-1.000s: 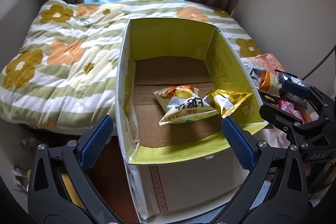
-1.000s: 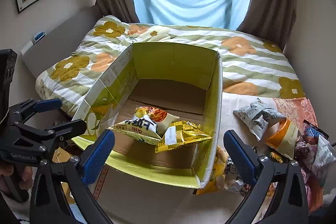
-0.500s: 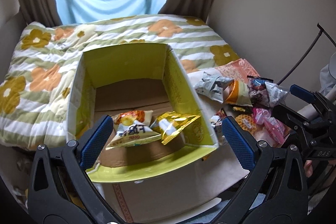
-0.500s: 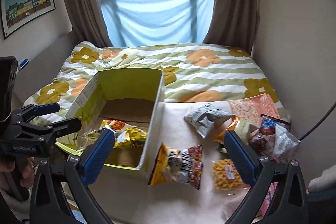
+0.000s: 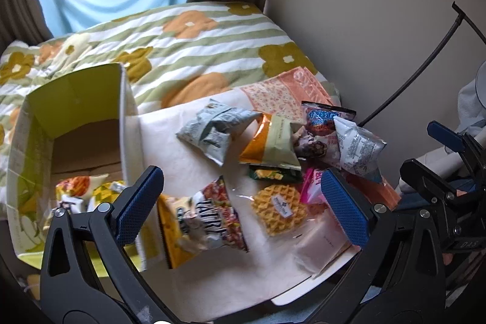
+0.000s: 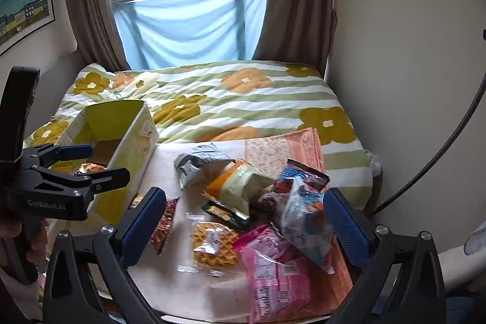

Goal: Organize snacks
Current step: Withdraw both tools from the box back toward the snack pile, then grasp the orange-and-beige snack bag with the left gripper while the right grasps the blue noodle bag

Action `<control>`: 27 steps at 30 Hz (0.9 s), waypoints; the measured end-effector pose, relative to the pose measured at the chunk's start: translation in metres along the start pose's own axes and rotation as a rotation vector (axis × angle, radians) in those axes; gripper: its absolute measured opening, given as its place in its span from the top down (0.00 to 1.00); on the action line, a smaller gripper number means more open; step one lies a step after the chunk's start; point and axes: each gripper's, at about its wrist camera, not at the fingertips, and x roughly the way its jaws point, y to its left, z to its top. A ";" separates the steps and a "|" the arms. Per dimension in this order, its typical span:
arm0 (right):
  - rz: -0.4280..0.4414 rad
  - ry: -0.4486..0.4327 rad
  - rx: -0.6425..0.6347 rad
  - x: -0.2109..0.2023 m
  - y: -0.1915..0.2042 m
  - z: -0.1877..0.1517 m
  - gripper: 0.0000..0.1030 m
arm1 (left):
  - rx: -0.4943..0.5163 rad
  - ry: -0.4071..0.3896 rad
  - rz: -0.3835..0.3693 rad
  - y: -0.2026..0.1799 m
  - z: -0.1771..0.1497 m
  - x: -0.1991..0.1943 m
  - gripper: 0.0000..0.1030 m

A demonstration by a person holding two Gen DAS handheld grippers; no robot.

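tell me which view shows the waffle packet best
The left wrist view: the waffle packet lies sharp and whole between the open left gripper fingers. In the right wrist view it is also fully visible but blurred.

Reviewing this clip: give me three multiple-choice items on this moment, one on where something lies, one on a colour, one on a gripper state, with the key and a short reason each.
1. Where does the waffle packet lie?
A. Inside the cardboard box
B. On the white cloth, outside the box
C. On the windowsill

2. What colour is the inner wall of the cardboard box?
A. Yellow-green
B. Red
C. Black

3. How does the left gripper stand?
A. Shut on a snack bag
B. Shut on the box rim
C. Open, holding nothing

Key: 1 B, it rests on the white cloth right of the box; 2 A, the raised flaps show yellow-green; 3 C, its blue pads stand wide apart with nothing between.
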 end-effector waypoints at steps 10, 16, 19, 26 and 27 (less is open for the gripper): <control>0.019 0.102 0.105 0.036 -0.069 -0.022 0.00 | 0.033 0.128 -0.017 -0.053 0.017 0.082 0.01; 0.017 0.141 0.162 0.066 -0.084 -0.032 0.00 | 0.104 0.195 -0.009 -0.052 0.031 0.138 0.05; 0.007 0.157 0.177 0.080 -0.088 -0.034 0.00 | 0.127 0.230 -0.026 -0.048 0.034 0.162 0.10; -0.016 0.212 0.175 0.106 -0.086 -0.037 0.00 | 0.142 0.308 -0.070 -0.042 0.034 0.208 0.14; -0.015 0.216 0.179 0.108 -0.087 -0.037 0.00 | 0.147 0.314 -0.073 -0.042 0.033 0.212 0.15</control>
